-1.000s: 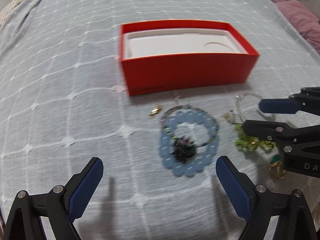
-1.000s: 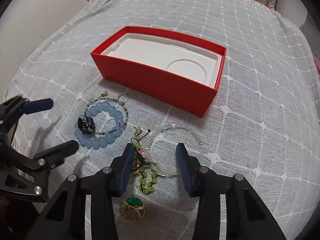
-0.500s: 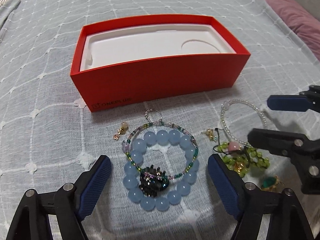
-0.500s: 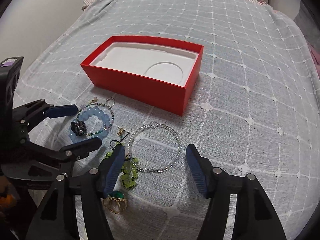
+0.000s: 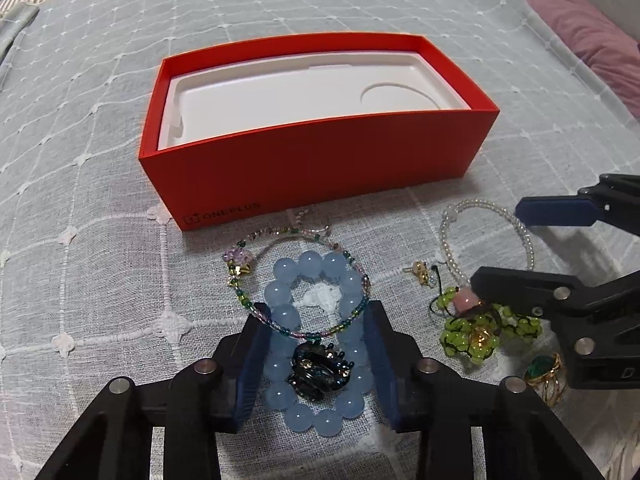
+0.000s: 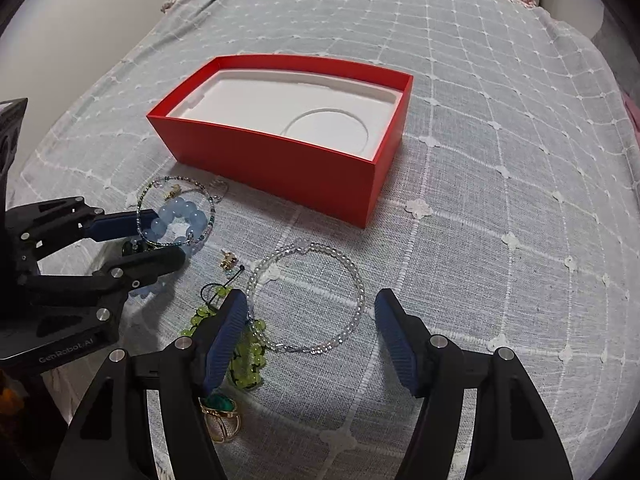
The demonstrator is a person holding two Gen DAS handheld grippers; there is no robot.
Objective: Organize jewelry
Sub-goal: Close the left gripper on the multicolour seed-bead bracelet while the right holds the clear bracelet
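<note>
A pale blue bead bracelet with a dark charm lies on the grey bedspread in front of the red box. My left gripper is closing on it; both pads touch the beads and squeeze the ring into an oval. A thin multicoloured bead bracelet lies across it. My right gripper stands open over a clear bead bracelet, which lies between its fingers untouched. The box holds only a white insert.
A green bead piece and a gold ring with a green stone lie by the right gripper's left finger. A small gold earring lies between the bracelets. A pink cushion sits far right.
The left gripper came down around the blue bracelet and its fingers drew in until they touch the beads. The right gripper's fingers spread wider over the clear bracelet.
</note>
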